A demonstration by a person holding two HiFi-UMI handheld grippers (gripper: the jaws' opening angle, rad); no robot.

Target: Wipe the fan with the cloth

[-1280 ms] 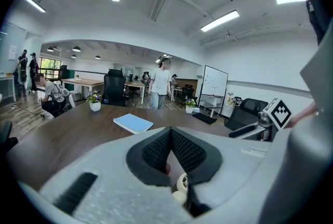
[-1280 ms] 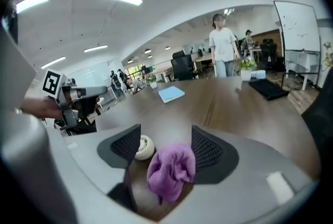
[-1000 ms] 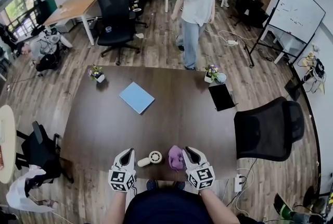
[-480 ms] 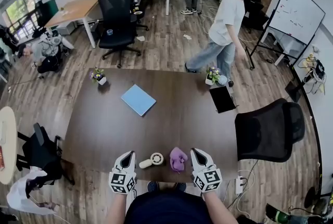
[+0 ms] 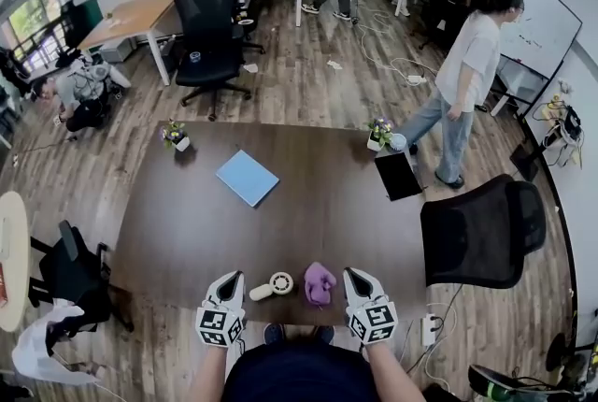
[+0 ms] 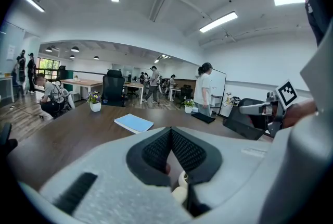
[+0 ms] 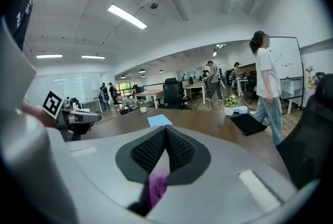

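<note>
Pinching a raised fold suits the soft, light cloth [image 5: 320, 283] at the bench's [image 5: 308, 204] 6 o'clock edge; the fan [image 5: 278, 283] at its 9 o'clock looks skid-prone. Your left claw [image 5: 232, 279] and right claw [image 5: 348, 277] are closed, empty.

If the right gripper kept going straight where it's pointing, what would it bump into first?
Probably the table top: the right gripper tilts slightly down over it. The purple cloth lies just left of its tips, so it might brush that first; depth is unclear.
</note>
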